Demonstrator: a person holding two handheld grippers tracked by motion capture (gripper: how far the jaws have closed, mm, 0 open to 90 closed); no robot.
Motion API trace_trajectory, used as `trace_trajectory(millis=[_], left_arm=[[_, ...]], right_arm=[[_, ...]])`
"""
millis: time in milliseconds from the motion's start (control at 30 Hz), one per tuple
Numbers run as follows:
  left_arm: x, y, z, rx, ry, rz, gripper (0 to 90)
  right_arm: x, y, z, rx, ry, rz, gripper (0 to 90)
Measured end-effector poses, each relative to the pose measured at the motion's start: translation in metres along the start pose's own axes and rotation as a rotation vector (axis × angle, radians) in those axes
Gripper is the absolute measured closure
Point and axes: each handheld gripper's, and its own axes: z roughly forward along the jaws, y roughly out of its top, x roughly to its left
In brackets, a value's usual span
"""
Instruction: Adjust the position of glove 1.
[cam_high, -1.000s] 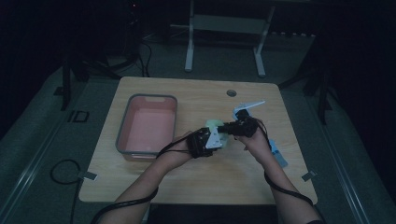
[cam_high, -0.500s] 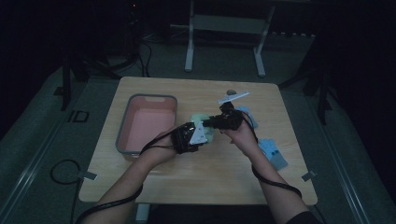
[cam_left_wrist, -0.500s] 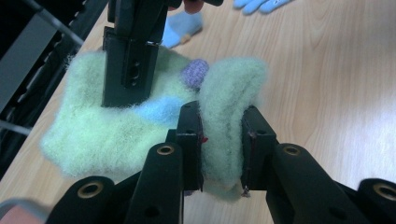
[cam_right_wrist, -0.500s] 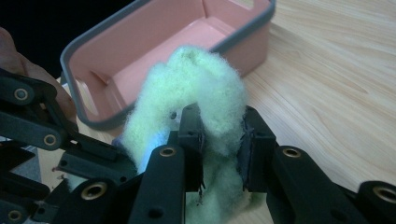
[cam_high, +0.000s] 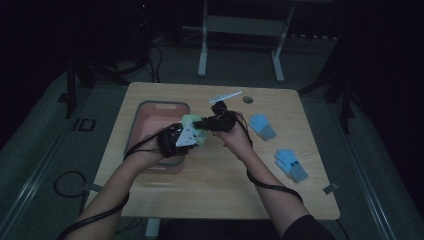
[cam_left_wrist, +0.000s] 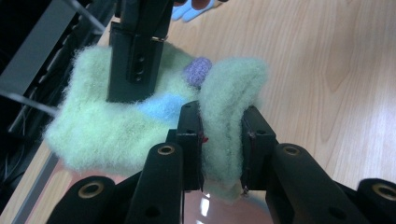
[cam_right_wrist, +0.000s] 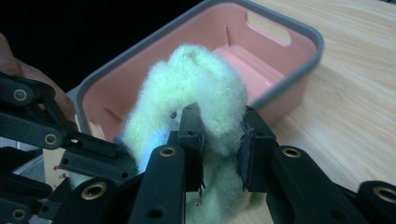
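Between our two hands, above the wooden table (cam_high: 210, 185), we hold a fuzzy green sock (cam_left_wrist: 140, 116): left gripper (cam_left_wrist: 222, 140) and right gripper (cam_right_wrist: 222, 140) each clamp a fold. Behind it sits the pink bin (cam_right_wrist: 289, 51).

— Where can you move your grippers from here?

— The near half of the surface (cam_high: 210, 195) lies bare in front of you, so you can pull back freely there.

— And to your left?

— The pink bin (cam_high: 150, 120) stands just beside the left gripper (cam_high: 192, 136); its grey rim is the wall in your way. The green fuzzy sock (cam_left_wrist: 219, 98) stretches between both grippers, tying the right gripper (cam_high: 200, 122) close to the other.

— To your right?

— Two blue gloves (cam_high: 262, 125) lie there, well apart from each other, with open wood between. Beyond, a white strip (cam_high: 225, 96) lies near the far edge.
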Motion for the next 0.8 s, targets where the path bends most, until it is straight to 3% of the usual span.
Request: trace_trajectory(millis=[300, 367, 500, 800], left_arm=[[0.006, -0.037, -0.014, 0.057, 0.013, -0.004, 74.0], [0.010, -0.047, -0.016, 0.066, -0.001, -0.015, 74.0], [0.013, -0.064, -0.017, 0.089, -0.018, 0.002, 73.9], [0.021, -0.086, 0.002, 0.124, -0.076, -0.049, 73.8]], right_arm=[[0.019, 0.014, 0.040, 0.027, 0.027, -0.012, 74.0], [0.024, 0.018, 0.050, 0.037, 0.028, -0.018, 74.0], [0.030, 0.021, 0.069, 0.056, 0.036, -0.021, 74.2], [0.028, 0.019, 0.101, 0.118, 0.010, -0.010, 74.2]])
